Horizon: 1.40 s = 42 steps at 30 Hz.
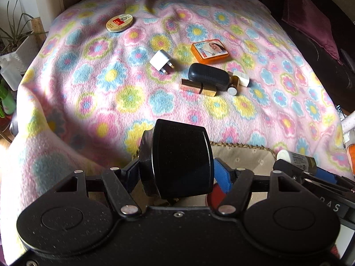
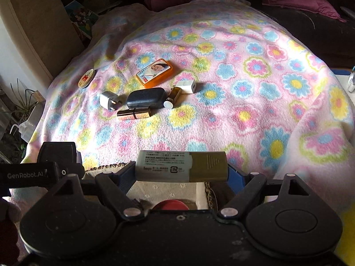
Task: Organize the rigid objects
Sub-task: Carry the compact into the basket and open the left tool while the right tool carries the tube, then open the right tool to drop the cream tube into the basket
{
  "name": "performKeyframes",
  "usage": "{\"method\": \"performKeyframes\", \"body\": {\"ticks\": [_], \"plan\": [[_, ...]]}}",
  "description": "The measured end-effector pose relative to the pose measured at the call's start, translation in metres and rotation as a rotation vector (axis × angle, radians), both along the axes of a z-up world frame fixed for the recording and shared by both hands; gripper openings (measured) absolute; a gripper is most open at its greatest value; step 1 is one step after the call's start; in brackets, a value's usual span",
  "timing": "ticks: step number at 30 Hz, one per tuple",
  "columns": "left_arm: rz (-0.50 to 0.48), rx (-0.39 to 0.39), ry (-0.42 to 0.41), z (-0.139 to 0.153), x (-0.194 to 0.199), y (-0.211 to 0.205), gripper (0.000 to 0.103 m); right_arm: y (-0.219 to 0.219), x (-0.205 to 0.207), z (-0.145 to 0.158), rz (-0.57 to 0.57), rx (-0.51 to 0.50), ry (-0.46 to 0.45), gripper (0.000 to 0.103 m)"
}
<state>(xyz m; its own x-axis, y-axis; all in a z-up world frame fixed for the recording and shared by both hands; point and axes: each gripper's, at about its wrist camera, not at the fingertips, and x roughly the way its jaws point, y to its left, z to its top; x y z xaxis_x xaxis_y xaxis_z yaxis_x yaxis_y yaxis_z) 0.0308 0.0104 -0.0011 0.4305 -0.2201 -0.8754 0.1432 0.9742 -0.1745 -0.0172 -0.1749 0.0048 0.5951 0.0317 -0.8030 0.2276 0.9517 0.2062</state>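
Observation:
My left gripper [image 1: 177,173] is shut on a glossy black box [image 1: 182,157] and holds it over a fabric-lined basket [image 1: 244,157]. My right gripper [image 2: 180,173] is shut on a grey tube with an olive cap [image 2: 182,166], held crosswise over the same basket [image 2: 168,188], which holds a red lid [image 2: 170,205]. On the flowered blanket lie an orange tin [image 1: 209,51], a round tin [image 1: 119,23], a white plug [image 1: 160,62], a dark case [image 1: 209,77], a gold lipstick [image 1: 198,87], a brown bottle [image 1: 234,85] and a white adapter [image 1: 241,77].
Potted plants [image 1: 13,35] and a plastic bottle [image 1: 10,73] stand left of the bed. Dark maroon cushions [image 1: 310,20] lie at the far right. The left gripper holding the black box also shows in the right wrist view [image 2: 57,157], close beside my right gripper.

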Motion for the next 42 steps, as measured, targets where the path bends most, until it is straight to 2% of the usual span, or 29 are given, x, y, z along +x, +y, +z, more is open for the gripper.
{"method": "performKeyframes", "body": {"ticks": [6,15,22,29,31,42], "plan": [[-0.010,-0.013,0.027,-0.007,-0.025,0.005,0.064,0.012,-0.027,0.012,0.028,-0.012,0.002,0.084],[-0.002,-0.025,0.074,-0.014,-0.038,0.003,0.064,0.030,-0.062,0.021,0.098,-0.039,0.007,0.084],[0.003,0.000,0.093,-0.018,-0.046,0.003,0.064,0.024,-0.056,0.009,0.080,0.004,0.054,0.084],[-0.007,0.029,0.129,-0.025,-0.043,-0.001,0.064,0.029,-0.054,0.005,0.101,-0.020,0.062,0.084],[-0.010,0.023,0.128,-0.025,-0.044,-0.001,0.061,0.027,-0.053,0.004,0.097,-0.007,0.067,0.084],[-0.017,0.048,0.130,-0.026,-0.043,-0.003,0.061,0.022,-0.049,-0.001,0.077,0.026,0.079,0.084]]}}
